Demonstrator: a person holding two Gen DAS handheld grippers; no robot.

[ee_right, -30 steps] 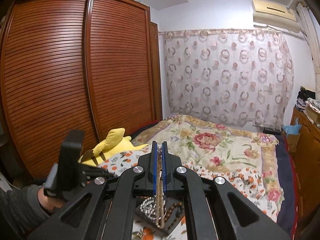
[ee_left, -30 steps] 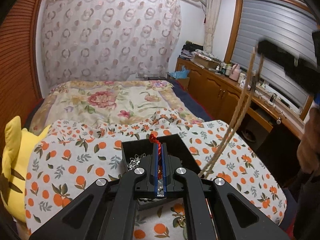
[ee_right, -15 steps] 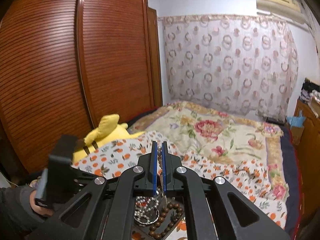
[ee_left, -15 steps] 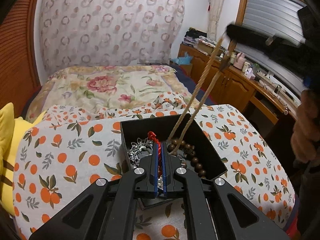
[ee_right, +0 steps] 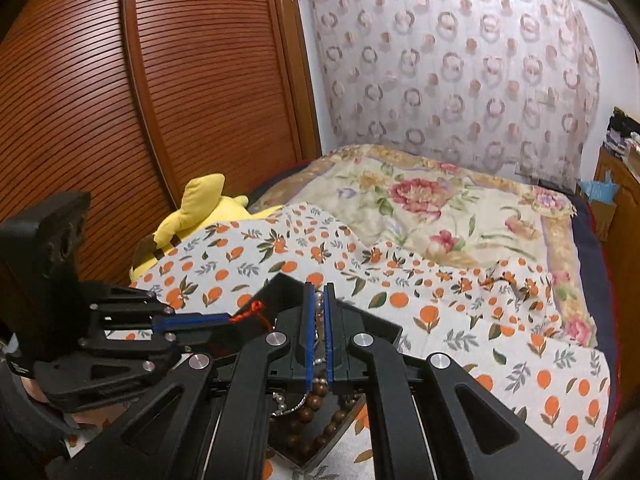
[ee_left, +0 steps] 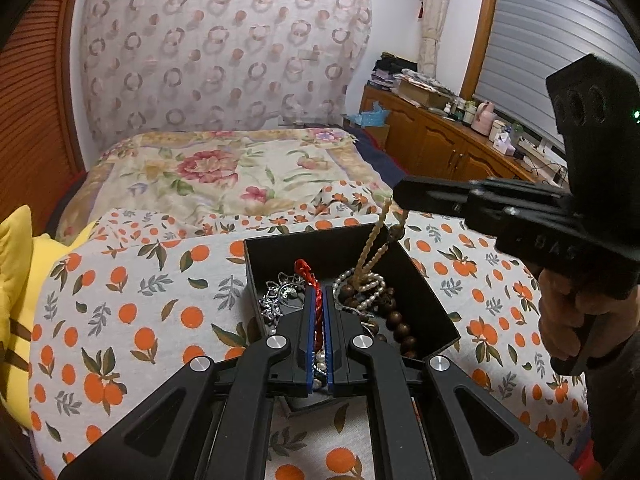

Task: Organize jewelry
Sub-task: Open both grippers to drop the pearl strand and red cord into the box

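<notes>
Pinched nearly together on the left gripper (ee_left: 317, 308), blue pads clamping a red cord (ee_left: 313, 292) whose knotted end pokes up past the tips; held low over the black box (ee_left: 432, 300), probably to keep that cord apart from the rest of the tangle. Likewise narrowed on the right gripper (ee_right: 317, 300), with pearls visible in the slim gap between the pads and, seen from the left wrist, a tan twisted cord (ee_left: 374, 246) hanging from its tips down into the box. Cord slack enough near the bottom to rest on a coil of pearl strand (ee_left: 366, 284), so apparently being lowered in rather than drawn out, though that is only a reading. Also in the box: dark wooden beads (ee_left: 394, 320) along the right wall and a silver filigree piece (ee_left: 280, 294) at the left. Box set on an orange-print cloth (ee_left: 132, 304) spread over the bed, a soft base likely to let it shift if a strand snags. Yellow plush toy (ee_right: 200, 208) off to the side, well apart from the work. Remaining sorting judged unfinished, pieces lying heaped together.
</notes>
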